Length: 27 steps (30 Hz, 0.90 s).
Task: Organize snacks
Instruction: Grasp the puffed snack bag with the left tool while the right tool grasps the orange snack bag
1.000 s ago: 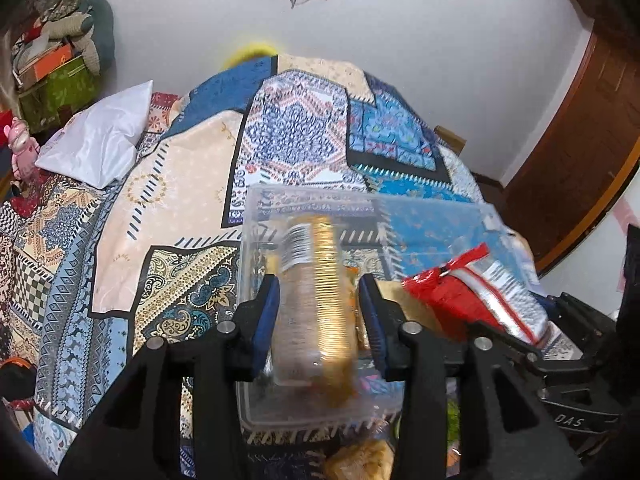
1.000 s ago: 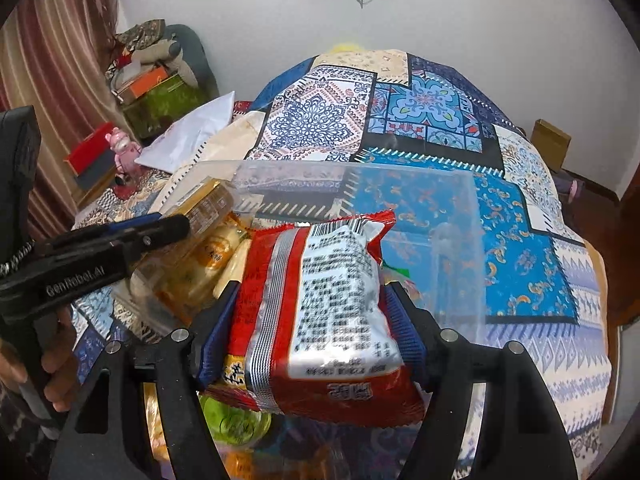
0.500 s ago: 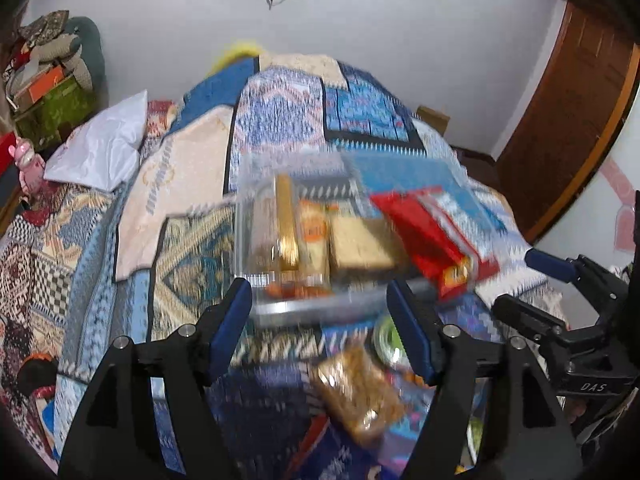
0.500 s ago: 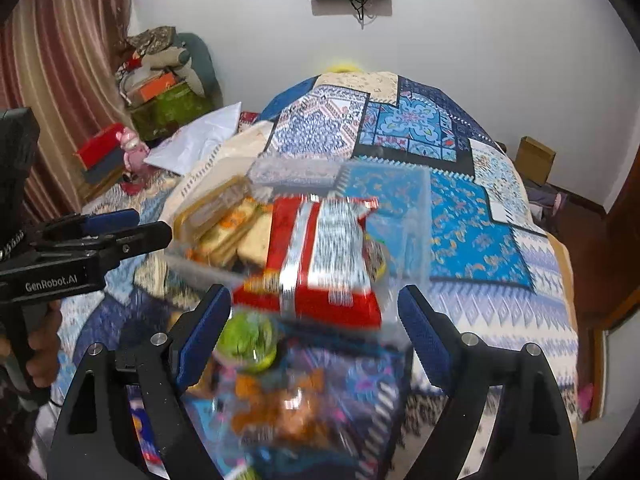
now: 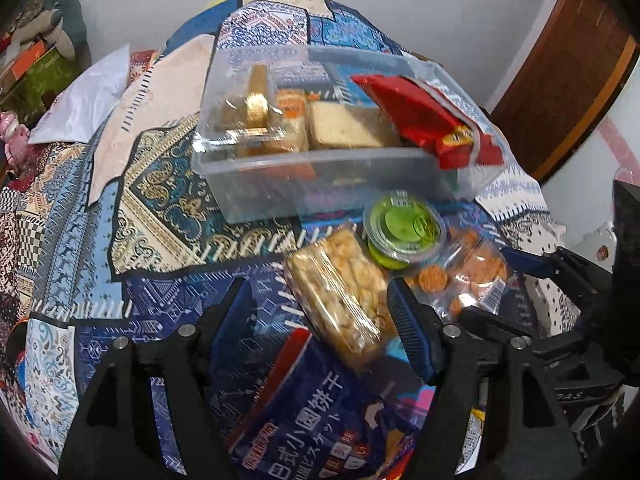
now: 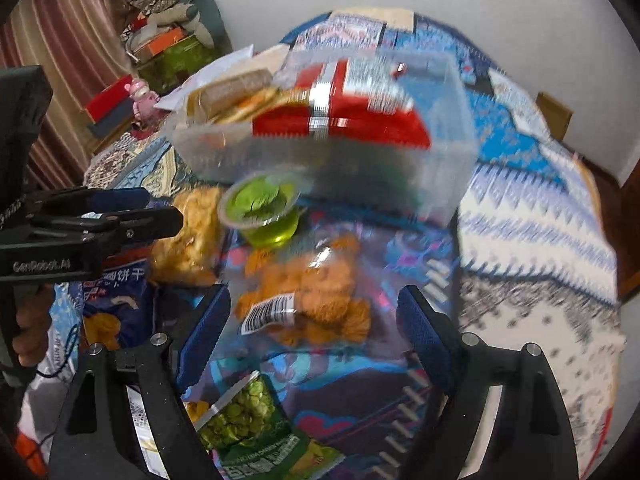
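Observation:
A clear plastic bin [image 5: 320, 172] [image 6: 320, 160] stands on the patterned quilt. In it are a gold biscuit roll [image 5: 256, 100], pale wrapped cakes and a red packet [image 5: 424, 120] [image 6: 340, 116]. In front of it lie a green jelly cup [image 5: 404, 228] [image 6: 260, 208], a wrapped puffed bar [image 5: 340, 296], a bag of orange crackers [image 5: 468, 268] [image 6: 316, 292] and a blue biscuit packet [image 5: 316, 412]. My left gripper [image 5: 322, 320] is open above the puffed bar and the blue packet. My right gripper [image 6: 314, 304] is open over the cracker bag, not touching it.
A green pea packet [image 6: 244, 408] lies under the right gripper's left finger. A white pillow [image 5: 88, 96] sits far left on the quilt [image 5: 160, 184], with a cluttered pile [image 6: 168, 32] behind it. The bed's edge falls off at the right, beside a wooden door [image 5: 560, 80].
Both grippers opened, leaving the biscuit roll and the red packet in the bin. Both then drew back and sank over the loose snacks in front of it.

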Tool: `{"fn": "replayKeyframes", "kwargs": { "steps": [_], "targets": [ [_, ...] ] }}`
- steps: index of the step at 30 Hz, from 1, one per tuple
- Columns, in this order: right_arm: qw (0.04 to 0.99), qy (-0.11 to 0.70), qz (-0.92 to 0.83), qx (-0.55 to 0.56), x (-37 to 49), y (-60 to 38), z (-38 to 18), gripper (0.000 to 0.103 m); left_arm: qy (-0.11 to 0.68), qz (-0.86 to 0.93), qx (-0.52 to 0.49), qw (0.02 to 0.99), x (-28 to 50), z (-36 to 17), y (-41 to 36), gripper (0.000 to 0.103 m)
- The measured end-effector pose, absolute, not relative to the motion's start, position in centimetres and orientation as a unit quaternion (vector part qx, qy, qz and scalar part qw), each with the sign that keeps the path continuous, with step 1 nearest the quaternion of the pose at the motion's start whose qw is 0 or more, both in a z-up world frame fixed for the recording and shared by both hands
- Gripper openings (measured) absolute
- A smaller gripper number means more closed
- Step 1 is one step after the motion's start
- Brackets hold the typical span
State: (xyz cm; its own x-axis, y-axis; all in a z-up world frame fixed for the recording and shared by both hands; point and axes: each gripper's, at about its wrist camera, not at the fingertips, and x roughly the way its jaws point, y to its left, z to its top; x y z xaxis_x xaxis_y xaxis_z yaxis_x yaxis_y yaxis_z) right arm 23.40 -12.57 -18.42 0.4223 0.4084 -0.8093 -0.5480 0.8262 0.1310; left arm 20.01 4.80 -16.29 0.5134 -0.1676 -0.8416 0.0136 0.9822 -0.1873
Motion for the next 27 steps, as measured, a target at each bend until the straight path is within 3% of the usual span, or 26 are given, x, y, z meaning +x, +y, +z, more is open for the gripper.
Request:
{"fn": "replayKeyframes", "kwargs": {
  "steps": [3,12,15,17,27],
  "targets": [
    [0.835,0.465,0.286,-0.066,23.8,-12.5,-19.2,0.089,0.498,-0.060,-0.077,0.862,20.2,-16.7,4.3,0.070],
    [0.827,0.471,0.302,-0.048,23.9,-12.7,-19.9,0.092,0.510,-0.079,-0.096,0.851,21.9,-18.3,3.5,0.070],
    [0.831,0.464,0.303,-0.055,23.4,-12.4,-19.9,0.086,0.514,-0.078,-0.108,0.848,22.2,-19.0,3.5,0.069],
    [0.831,0.461,0.306,-0.055,23.3,-12.3,-19.9,0.076,0.508,-0.077,-0.102,0.852,22.0,-18.9,3.5,0.064],
    [0.837,0.449,0.312,-0.033,22.6,-13.5,-19.1,0.054,0.485,-0.068,-0.094,0.867,20.0,-18.0,4.1,0.060]
  ]
}}
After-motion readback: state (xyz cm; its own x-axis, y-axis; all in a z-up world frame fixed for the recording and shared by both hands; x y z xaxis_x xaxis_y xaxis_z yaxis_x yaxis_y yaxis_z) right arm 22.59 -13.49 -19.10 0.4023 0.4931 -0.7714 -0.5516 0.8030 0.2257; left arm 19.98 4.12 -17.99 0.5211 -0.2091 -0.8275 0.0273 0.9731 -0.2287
